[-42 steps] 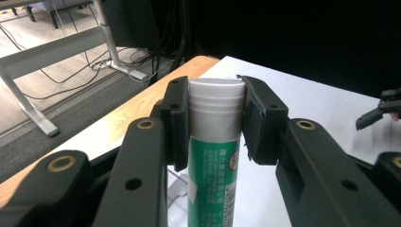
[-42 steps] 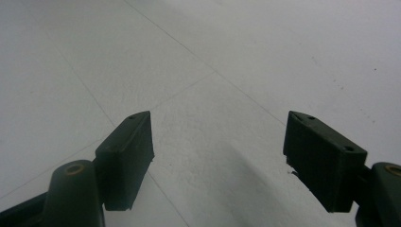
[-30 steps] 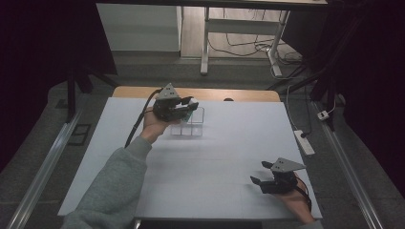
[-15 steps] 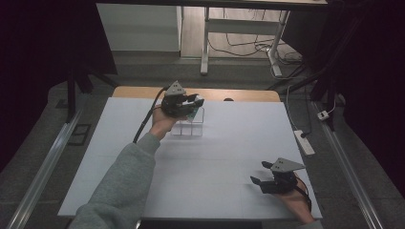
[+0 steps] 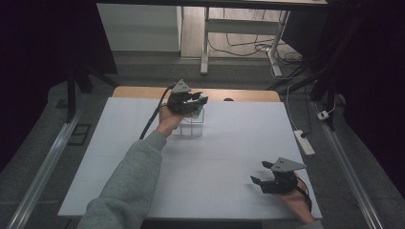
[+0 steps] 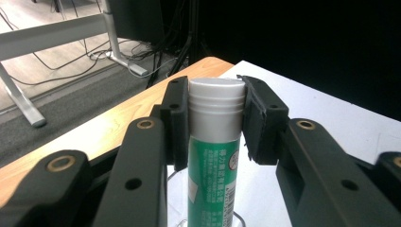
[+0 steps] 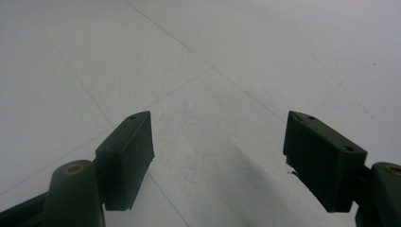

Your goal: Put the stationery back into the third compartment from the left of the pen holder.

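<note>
Left gripper [image 6: 215, 123]: jaws clamped on the white cap of a green glue stick [image 6: 213, 161], held upright over a clear box [image 5: 192, 125] at the table's [image 5: 239, 143] far side. Right gripper [image 7: 217, 156]: jaws wide apart, nothing between them (near edge of table).

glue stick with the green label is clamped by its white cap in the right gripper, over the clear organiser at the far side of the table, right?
Wrong gripper. The left gripper clamps the glue stick by its white cap, as the left gripper view shows. The right gripper stands open with nothing between its jaws, near the table's near edge. The rest holds: the stick is over the clear organiser.
</note>
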### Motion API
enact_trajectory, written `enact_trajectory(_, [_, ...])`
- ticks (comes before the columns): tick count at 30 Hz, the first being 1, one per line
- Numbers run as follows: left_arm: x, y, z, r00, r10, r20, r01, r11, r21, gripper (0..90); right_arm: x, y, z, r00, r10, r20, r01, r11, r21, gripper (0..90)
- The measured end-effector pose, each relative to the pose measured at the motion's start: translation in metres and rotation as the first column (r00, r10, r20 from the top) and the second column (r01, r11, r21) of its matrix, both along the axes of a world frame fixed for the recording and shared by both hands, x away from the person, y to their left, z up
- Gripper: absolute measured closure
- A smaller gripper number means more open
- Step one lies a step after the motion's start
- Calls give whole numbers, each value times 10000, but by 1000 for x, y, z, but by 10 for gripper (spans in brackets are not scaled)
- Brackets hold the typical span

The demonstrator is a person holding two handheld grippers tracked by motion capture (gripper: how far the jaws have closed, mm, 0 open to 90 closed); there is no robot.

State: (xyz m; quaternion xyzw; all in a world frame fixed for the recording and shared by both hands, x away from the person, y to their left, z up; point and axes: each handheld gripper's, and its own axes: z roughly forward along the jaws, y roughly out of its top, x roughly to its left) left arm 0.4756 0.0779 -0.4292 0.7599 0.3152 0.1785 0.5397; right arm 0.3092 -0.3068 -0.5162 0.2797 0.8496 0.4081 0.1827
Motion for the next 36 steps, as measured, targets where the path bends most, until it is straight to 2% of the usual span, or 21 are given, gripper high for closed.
enact_trajectory(3, [3,0,-4,9999,75,-84,-75,10000,18,642,1,0,-1,10000,27,2,-27,10000,-13,243])
enact_trajectory(8, [4,-2,-9,9998,-12,-193,16,9998,205,638,1,0,-2,10000,17,-73,-18,9999,-100,243])
enact_trajectory(10, [4,-2,-11,9993,-117,-349,126,9996,253,626,0,1,-2,10000,50,-64,-51,9999,-90,243])
enact_trajectory(11, [3,-2,-12,9993,-121,-353,134,9993,342,536,0,1,-2,10000,47,-64,-48,9999,-123,243])
enact_trajectory(13, [1,0,-12,9994,67,-330,-48,9984,567,472,0,1,-2,10000,27,-47,-28,9999,-128,243])
enact_trajectory(16, [-2,5,-11,9986,132,-509,-102,9983,576,445,0,1,-2,10000,30,-55,-31,9999,-132,244])
enact_trajectory(20, [-6,11,-13,9971,260,-719,-201,9964,821,418,0,2,-2,10000,27,-25,-27,9999,-139,244])
enact_trajectory(25, [-12,17,-15,9970,221,-737,-121,9909,1337,418,1,1,-2,10000,31,-33,-32,9999,-127,244])
enact_trajectory(30, [-21,28,-17,9965,27,-834,83,9914,1309,409,0,1,-2,10000,5,-23,-6,9998,-178,244])
enact_trajectory(36, [-34,45,-19,9972,51,-751,33,9938,1114,409,0,1,-2,10000,-17,-31,17,9998,-190,244])
